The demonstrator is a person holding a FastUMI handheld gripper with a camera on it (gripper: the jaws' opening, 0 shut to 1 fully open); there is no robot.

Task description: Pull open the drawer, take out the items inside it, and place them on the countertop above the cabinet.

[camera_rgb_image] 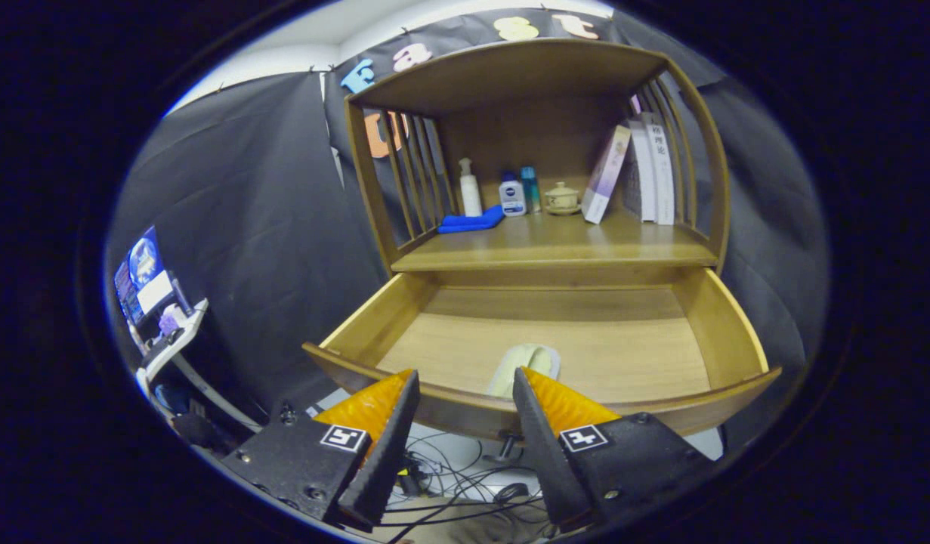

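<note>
The wooden drawer (718, 317) stands pulled out of the cabinet. A pale, cream-coloured item (526, 363) lies on the drawer floor near its front wall, just beyond the fingers. My gripper (465, 378) is open, hovering in front of the drawer's front wall (449, 412), with nothing between its fingers. The countertop (555, 242) above the drawer is a wooden shelf inside a hutch.
On the countertop stand a blue cloth (471, 221), a white pump bottle (470, 189), two small bottles (513, 196), a lidded cup (561, 198) and leaning books (638, 174). The slatted hutch sides (412, 174) flank it. Cables (449, 483) lie on the floor below. A stand with a screen (143, 279) is off to the left.
</note>
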